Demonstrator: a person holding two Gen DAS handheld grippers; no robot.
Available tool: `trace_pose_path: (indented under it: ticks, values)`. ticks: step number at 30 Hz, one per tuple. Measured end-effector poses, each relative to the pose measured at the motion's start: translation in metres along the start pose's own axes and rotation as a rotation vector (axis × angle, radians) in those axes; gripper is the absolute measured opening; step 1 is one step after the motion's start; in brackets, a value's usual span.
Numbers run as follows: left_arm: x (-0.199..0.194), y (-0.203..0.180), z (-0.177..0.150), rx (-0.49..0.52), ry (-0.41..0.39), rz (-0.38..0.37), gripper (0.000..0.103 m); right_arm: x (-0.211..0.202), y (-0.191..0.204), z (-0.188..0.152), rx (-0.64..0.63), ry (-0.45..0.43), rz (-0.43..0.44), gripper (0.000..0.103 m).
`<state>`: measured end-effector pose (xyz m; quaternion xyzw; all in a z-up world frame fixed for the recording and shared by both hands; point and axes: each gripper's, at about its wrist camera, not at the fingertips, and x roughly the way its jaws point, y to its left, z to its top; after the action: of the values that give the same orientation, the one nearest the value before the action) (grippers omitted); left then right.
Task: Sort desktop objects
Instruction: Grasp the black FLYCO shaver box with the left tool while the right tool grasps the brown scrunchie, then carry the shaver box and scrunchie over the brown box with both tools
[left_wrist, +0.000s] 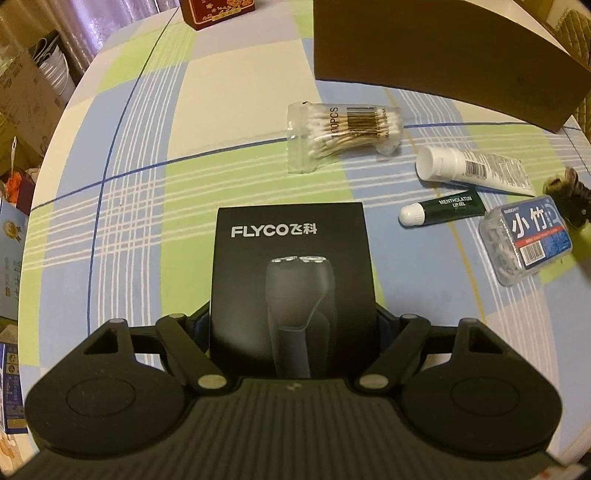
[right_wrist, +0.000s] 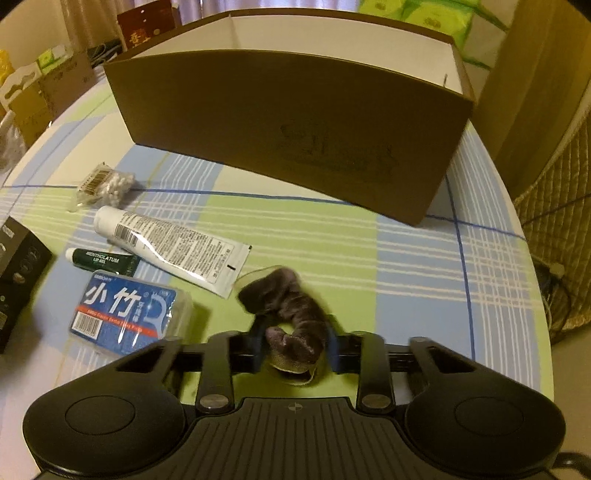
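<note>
Left gripper (left_wrist: 293, 317) clamps the black FLYCO shaver box (left_wrist: 291, 266). Right gripper (right_wrist: 293, 349) is closed on a dark velvet scrunchie (right_wrist: 291, 310), blurred. On the table (right_wrist: 406, 266), before the cardboard box (right_wrist: 295, 122) at its far edge: cotton swab packet (left_wrist: 341, 129), white tube (right_wrist: 173, 247), Mentholatum lip gel (right_wrist: 101, 260), floss pick box (right_wrist: 125, 314).

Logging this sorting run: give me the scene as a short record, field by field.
left gripper: shut on the black shaver box
right gripper: shut on a dark scrunchie
loose on table: cotton swab bag, white tube, green lip gel tube, floss pick box
container: open cardboard box, standing behind the items; contents hidden
surface: checked tablecloth
</note>
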<state>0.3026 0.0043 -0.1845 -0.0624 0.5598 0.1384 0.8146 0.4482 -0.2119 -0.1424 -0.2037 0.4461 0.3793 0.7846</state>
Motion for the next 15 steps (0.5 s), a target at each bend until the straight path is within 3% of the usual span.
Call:
trace_pose_path:
  ticks: [9,15]
  values:
    - [-0.010,0.011,-0.020,-0.059,0.002,-0.025,0.076,-0.022,-0.005,-0.019,0.090,0.023,0.039,0.022]
    - [-0.027,0.018,-0.025,-0.090,-0.039,-0.045,0.076,-0.038,-0.008,-0.021,0.139,0.011,0.060,0.022]
